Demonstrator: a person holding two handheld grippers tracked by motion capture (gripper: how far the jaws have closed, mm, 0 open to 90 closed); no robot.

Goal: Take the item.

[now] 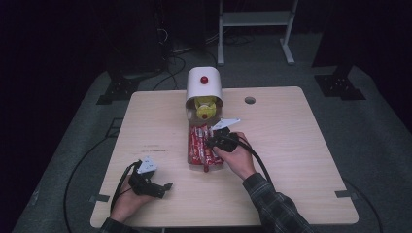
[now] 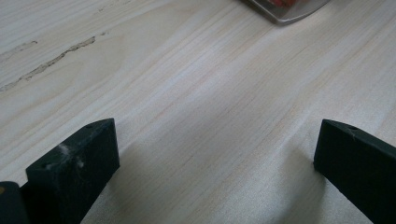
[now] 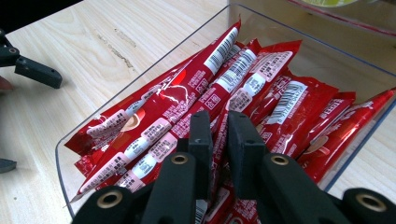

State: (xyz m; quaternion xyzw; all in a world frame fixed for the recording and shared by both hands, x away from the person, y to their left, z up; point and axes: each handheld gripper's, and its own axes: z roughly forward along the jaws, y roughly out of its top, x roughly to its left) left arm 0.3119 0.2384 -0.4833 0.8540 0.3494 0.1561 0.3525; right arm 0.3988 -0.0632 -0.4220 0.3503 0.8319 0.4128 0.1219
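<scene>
Right hand-held gripper (image 3: 219, 123) is down in the clear plastic tray (image 3: 140, 79), its jaws drawn nearly together on one of the red sachets (image 3: 217, 140); a thin red packet sits in the narrow gap between the pads. The tray is packed with these red stick sachets (image 1: 200, 143), barcodes and white labels facing up, and it lies around the middle of the bench (image 1: 291, 145), running from the centre toward the far edge. At its far end stands a white cylindrical dispenser (image 1: 204, 85) with a red knob on top and a yellow item in its open mouth, right by the far edge.

Left hand-held gripper (image 1: 163, 188) rests near the near-left corner of the bench, well apart from the tray, jaws spread wide with bare wood between them. From its own view, the tray's corner (image 2: 285, 11) peeks in at the top.
</scene>
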